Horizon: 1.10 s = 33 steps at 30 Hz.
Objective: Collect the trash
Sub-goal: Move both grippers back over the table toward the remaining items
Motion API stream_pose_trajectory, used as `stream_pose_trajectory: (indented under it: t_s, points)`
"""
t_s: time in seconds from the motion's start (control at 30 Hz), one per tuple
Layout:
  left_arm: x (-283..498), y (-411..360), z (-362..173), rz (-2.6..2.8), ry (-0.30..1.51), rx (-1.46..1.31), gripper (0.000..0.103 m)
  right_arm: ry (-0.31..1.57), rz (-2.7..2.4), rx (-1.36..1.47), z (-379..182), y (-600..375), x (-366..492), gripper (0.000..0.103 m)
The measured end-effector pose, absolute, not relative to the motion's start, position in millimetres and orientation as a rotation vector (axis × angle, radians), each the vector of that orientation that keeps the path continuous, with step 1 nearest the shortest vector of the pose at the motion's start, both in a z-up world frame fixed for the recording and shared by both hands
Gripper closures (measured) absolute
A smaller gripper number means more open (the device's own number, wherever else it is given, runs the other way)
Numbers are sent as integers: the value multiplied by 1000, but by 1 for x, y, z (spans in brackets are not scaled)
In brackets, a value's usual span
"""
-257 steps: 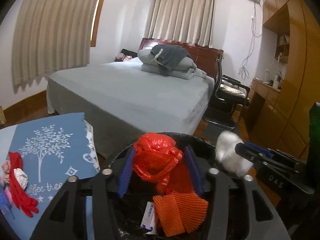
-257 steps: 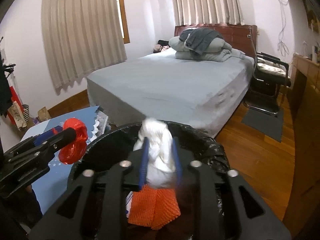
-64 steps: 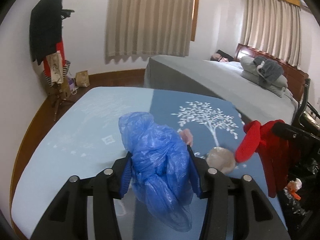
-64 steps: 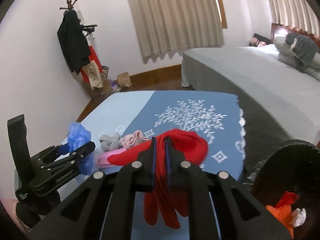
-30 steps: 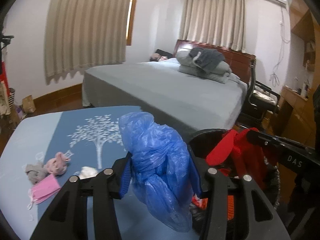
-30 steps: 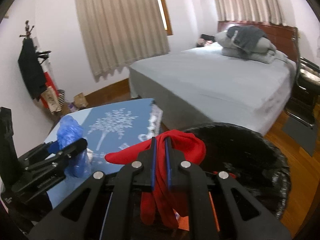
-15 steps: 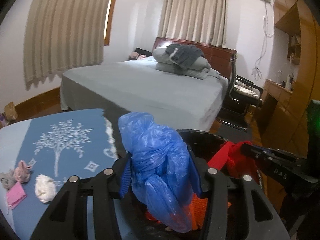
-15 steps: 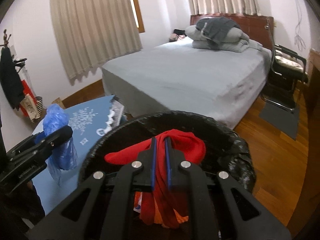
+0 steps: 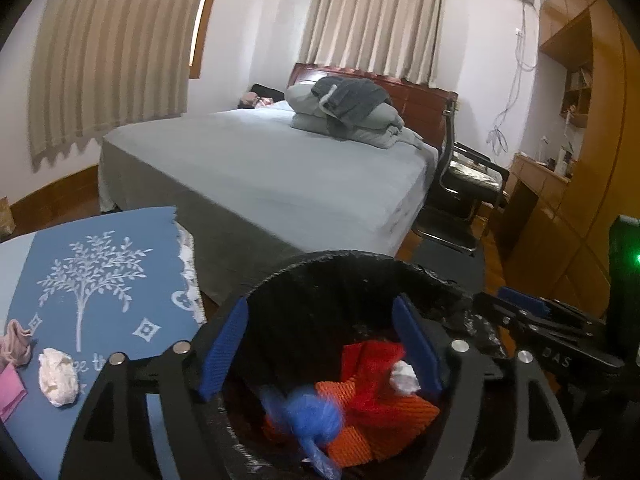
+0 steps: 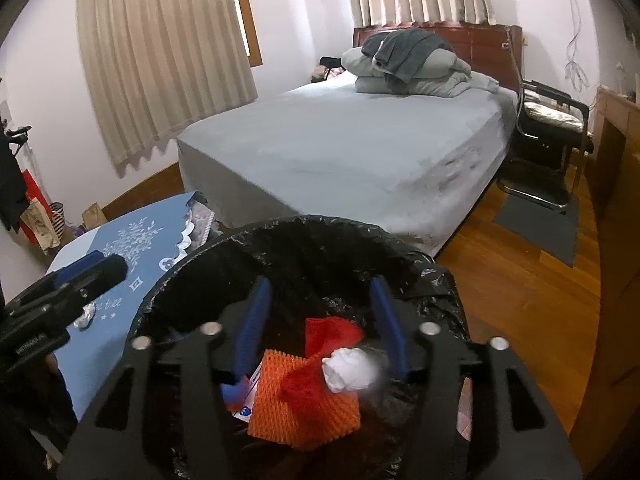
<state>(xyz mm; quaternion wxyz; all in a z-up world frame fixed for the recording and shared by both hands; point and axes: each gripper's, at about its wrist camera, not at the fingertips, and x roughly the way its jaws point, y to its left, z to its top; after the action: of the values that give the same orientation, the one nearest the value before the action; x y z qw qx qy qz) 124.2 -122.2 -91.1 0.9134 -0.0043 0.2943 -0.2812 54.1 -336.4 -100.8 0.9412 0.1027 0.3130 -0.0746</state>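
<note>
A black-lined trash bin sits below both grippers. My left gripper is open and empty over it. The blue plastic bag lies blurred inside, on the orange mesh and the red cloth. My right gripper is open and empty over the bin. The red cloth, a white wad and the orange mesh lie inside. On the blue tablecloth, a white crumpled tissue, a pink rag and a pink card lie at left.
A grey bed stands behind the bin with folded bedding on it. A black chair and wooden cabinets are at the right. Wooden floor lies to the right of the bin.
Both grippers have opened. The blue bag has dropped from the left one and the red cloth from the right one into the bin.
</note>
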Motion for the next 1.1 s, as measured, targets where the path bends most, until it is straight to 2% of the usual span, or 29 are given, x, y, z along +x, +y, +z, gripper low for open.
stream_pose_trajectory:
  t_s: [0.03,0.1,0.23,0.53,1.1]
  points:
    - [125,-120,-90,-571,606,-12,28,634,-155,208,-100,-336,54,31]
    - [126,-111,-87,-545,599,-19,24,617,-169,198,-96,-332,53,16]
    - [127,-89,-81,-485,571,-16,17,590,-167,160,-88,-318,53,8]
    - [125,-24,-75,-325,533,5,10,599,-74,160,-83,-272,75,7]
    - [125,116,-104,-13,556,-13,10,630,171,101,-89,-133,133,7]
